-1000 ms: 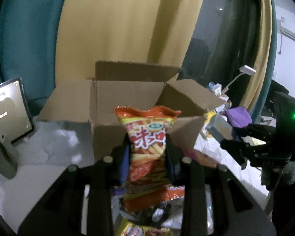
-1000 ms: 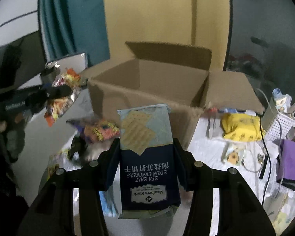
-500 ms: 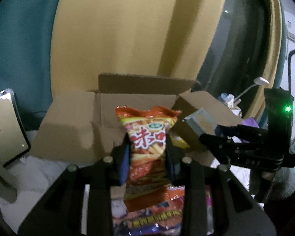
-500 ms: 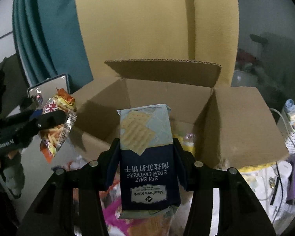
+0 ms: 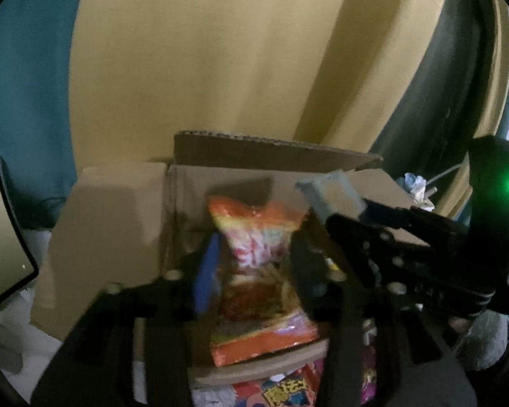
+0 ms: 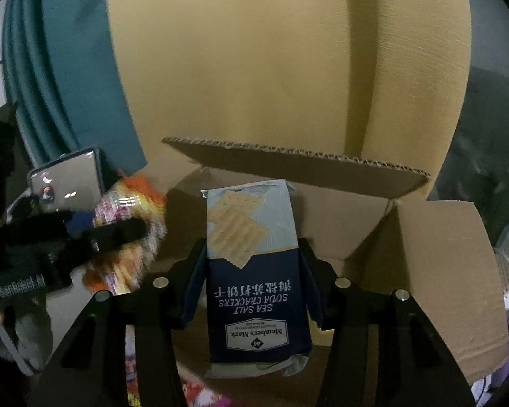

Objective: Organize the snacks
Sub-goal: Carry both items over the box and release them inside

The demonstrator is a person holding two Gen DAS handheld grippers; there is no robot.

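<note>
The step in hand appears to be dropping snacks into the carton point(image 5: 118, 224).

Left of the carton's middle, the left gripper point(image 5: 251, 268) is hovering over the near wall, angled downward. Its jaws have just been opening; the chip bag point(image 5: 254, 234) is sitting between them, blurred, with gaps showing at both pads, so it is judged released and falling inside.

Right of that, the right gripper point(image 6: 254, 271) is pointing down over the carton's opening, jaws clamped narrow on the cracker pack point(image 6: 251, 264), which is standing upright in the grip above the interior.

Next move, as judged: the right jaws need spreading to let the pack drop clear of the bag.
</note>
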